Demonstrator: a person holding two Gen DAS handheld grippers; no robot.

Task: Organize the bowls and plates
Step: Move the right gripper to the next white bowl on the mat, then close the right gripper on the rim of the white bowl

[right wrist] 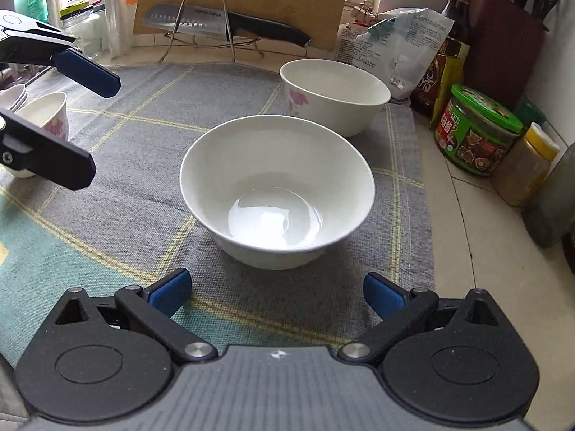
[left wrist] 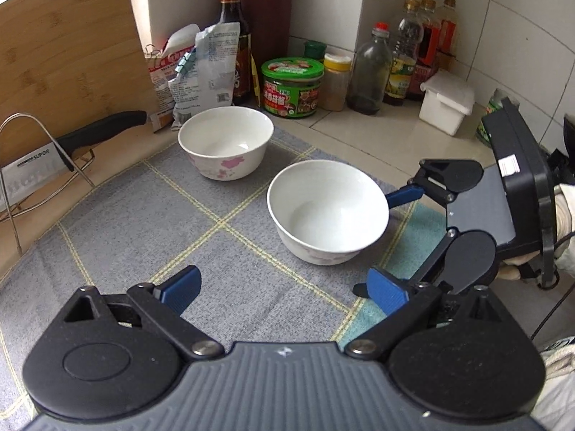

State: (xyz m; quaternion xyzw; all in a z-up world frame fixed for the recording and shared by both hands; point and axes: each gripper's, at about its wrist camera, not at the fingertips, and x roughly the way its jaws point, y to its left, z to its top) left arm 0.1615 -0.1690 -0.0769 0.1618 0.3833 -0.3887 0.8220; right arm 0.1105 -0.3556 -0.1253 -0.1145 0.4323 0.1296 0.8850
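Note:
Two white bowls with pink flowers stand on a grey checked cloth (left wrist: 125, 222). The near bowl (left wrist: 327, 210) (right wrist: 276, 194) is upright and empty, just ahead of my right gripper (right wrist: 278, 294), which is open with nothing between its fingers. The far bowl (left wrist: 225, 142) (right wrist: 334, 95) stands behind it near the packets. My left gripper (left wrist: 284, 292) is open and empty, to the left of the near bowl; in the right wrist view it shows as the left gripper (right wrist: 99, 131). The right gripper (left wrist: 379, 242) reaches in from the right. Another flowered bowl (right wrist: 46, 113) stands at the cloth's left edge.
A knife (right wrist: 230, 23) lies on a wire rack in front of a wooden cutting board (left wrist: 64, 54). Packets (left wrist: 201, 72), sauce bottles (left wrist: 233, 28), a green-lidded jar (left wrist: 291, 88), a spice jar (left wrist: 336, 80) and a white box (left wrist: 445, 102) line the tiled corner. Stacked small bowls (right wrist: 12, 95) sit far left.

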